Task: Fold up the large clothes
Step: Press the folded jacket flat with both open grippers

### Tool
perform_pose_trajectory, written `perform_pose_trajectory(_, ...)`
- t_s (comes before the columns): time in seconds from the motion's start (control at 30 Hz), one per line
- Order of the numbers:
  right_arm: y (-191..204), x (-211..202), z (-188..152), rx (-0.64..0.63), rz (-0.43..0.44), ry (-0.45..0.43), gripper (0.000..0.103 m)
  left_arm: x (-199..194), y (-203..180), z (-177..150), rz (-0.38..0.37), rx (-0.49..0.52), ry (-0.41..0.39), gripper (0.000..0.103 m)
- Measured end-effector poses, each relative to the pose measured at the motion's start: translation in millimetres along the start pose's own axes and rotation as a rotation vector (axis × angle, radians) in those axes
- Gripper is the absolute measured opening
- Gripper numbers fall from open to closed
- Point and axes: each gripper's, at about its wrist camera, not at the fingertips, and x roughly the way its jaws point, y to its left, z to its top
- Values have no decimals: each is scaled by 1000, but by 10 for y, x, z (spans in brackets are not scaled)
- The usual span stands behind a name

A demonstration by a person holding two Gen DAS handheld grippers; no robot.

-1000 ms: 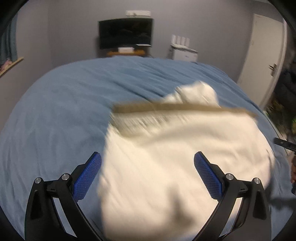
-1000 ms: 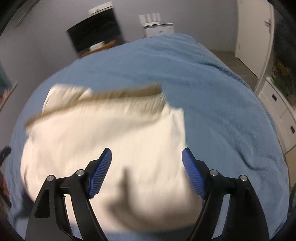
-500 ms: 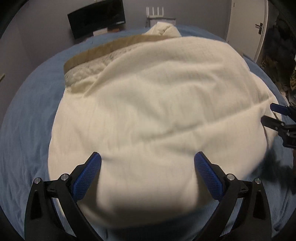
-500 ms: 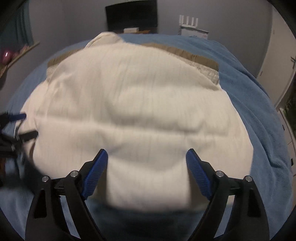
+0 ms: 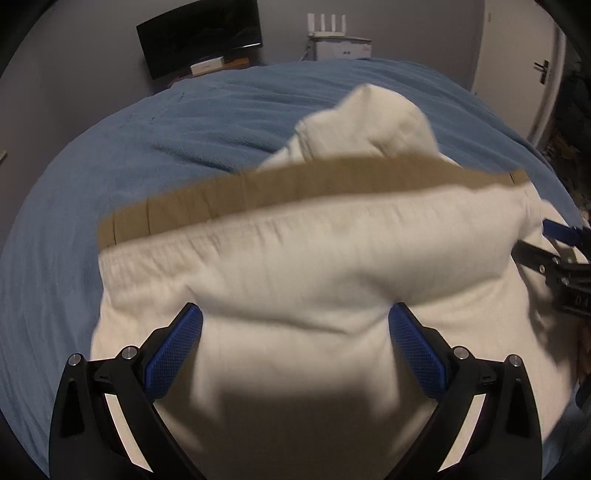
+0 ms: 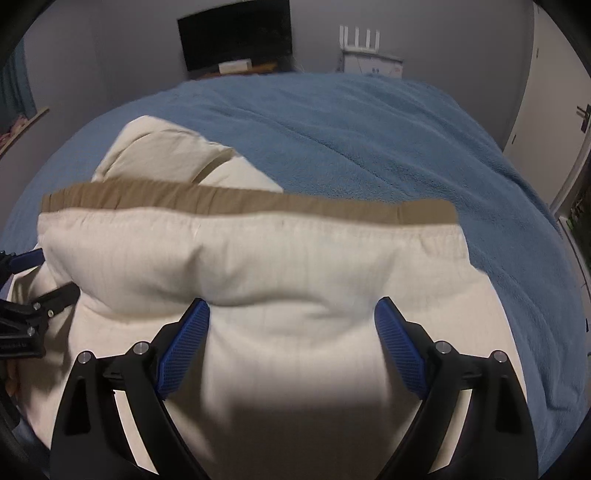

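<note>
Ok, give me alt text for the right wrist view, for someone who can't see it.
A cream garment with a tan band along its far edge lies on a blue bedspread, seen between the right gripper, whose blue-padded jaws stand wide open. The left gripper shows at the left edge; a dark screen hangs on the far wall.

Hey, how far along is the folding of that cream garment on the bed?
Done: the cream garment lies doubled on the blue bedspread, tan band across the top. In hand: nothing; the left gripper and right gripper are open above it, the right's jaws just widened. Left: a bunched part sticks out behind the band, so more folds seem needed.
</note>
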Motion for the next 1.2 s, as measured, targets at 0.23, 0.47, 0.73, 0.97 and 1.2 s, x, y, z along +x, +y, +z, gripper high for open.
perform_pose_trajectory(0.23,-157,355,283,93,22,97,90,253,170,278,19,-72,37,98)
perform_pose_trajectory(0.47,-246,677,266,124,45,170,95,609,326,227,-67,-134,133,98)
perform_pose_trajectory(0.73,-184,921,338,95,-2,218,96,780,285,241,-29,-94,169,99)
perform_pose_trajectory(0.97,-90,1065,384,73,-23,235,97,905,196,301,-20,-89,177,99)
perform_pose_trajectory(1.2,-13,1109,415,75,-25,235,97,951,181,303,-24,-91,179,99)
